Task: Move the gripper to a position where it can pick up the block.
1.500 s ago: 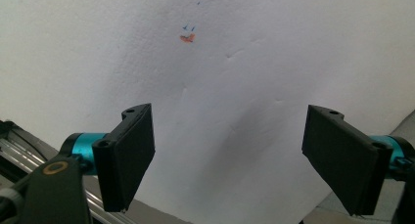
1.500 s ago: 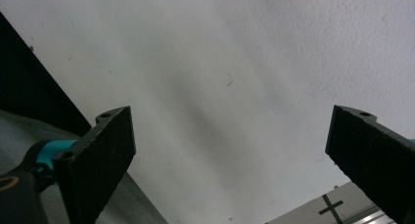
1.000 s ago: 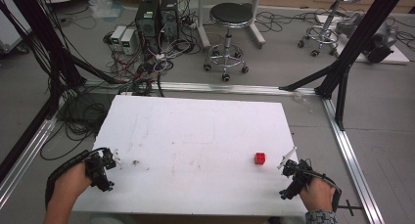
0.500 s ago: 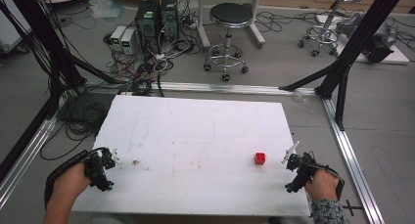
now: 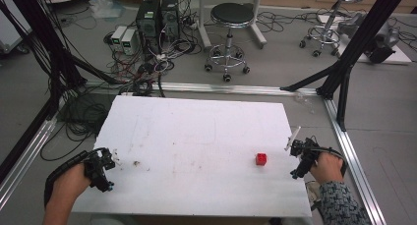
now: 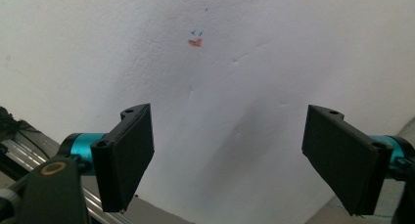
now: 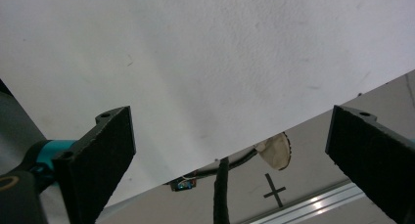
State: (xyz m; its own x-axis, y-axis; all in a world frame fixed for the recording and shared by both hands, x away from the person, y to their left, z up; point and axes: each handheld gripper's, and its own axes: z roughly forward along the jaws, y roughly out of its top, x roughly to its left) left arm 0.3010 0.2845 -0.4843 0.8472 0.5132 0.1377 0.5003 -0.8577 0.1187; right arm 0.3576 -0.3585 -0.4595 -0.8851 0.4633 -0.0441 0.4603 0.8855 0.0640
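A small red block (image 5: pixel 261 159) lies on the white table (image 5: pixel 196 136), toward its right front. My right gripper (image 5: pixel 297 161) is held at the table's right edge, a short way right of the block. Its jaws stand wide apart with nothing between them (image 7: pixel 230 150), over the table's edge. My left gripper (image 5: pixel 105 167) rests at the table's left front edge. It is open too (image 6: pixel 227 155), with bare table between its jaws. A small orange and blue mark (image 6: pixel 195 40) shows on the board ahead of it.
A dark speck (image 5: pixel 136 163) lies just right of the left gripper. Aluminium frame rails (image 5: pixel 351 156) run along the table's sides. Beyond the far edge are cables, computer boxes (image 5: pixel 157 18) and two stools (image 5: pixel 231 18). A black cross mark (image 7: pixel 274 190) is on the floor.
The right hand has pulled its gripper back and outward, from beside the red block to the table's right edge. The left gripper and the block have stayed put.
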